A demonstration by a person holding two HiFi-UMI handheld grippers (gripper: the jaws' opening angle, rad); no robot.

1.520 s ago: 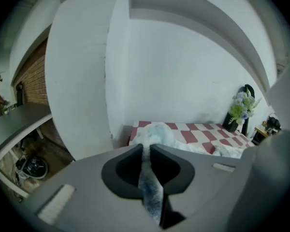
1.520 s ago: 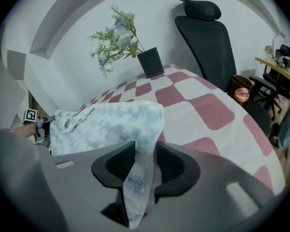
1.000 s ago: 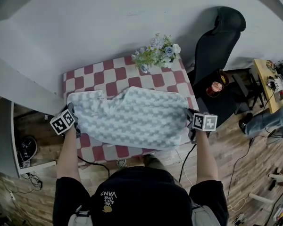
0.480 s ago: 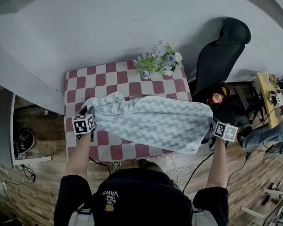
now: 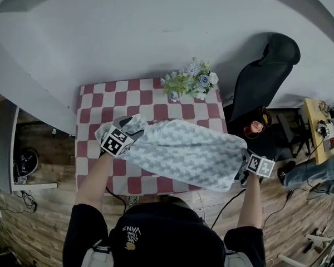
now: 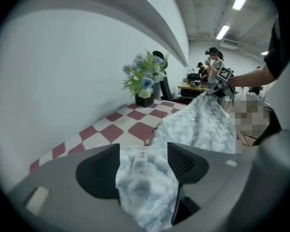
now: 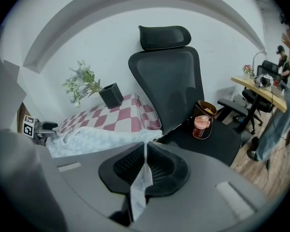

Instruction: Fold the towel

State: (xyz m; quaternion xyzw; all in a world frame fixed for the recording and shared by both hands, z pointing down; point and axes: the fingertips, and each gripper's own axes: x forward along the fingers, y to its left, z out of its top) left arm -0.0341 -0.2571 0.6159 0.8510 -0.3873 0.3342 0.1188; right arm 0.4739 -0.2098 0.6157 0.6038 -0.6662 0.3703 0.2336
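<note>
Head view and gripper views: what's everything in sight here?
Table: one, red-and-white checked, against the wall.
Towel: one, white-grey patterned, draped across the table.
Flowers: one bunch, blue-white, table's far edge.
Office chair: one, black, right of the table.
Cup: one, pinkish, on the chair seat.
Desk: one, wooden, far right.
Left hand-held gripper: one, grey, jaws just been opening, towel corner between them.
Right hand-held gripper: one, grey, shut on the towel's edge.

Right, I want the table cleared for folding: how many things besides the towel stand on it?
1: a flower pot at the table's far edge near its right corner, apart from the towel. Anything under the towel would be hidden.
</note>
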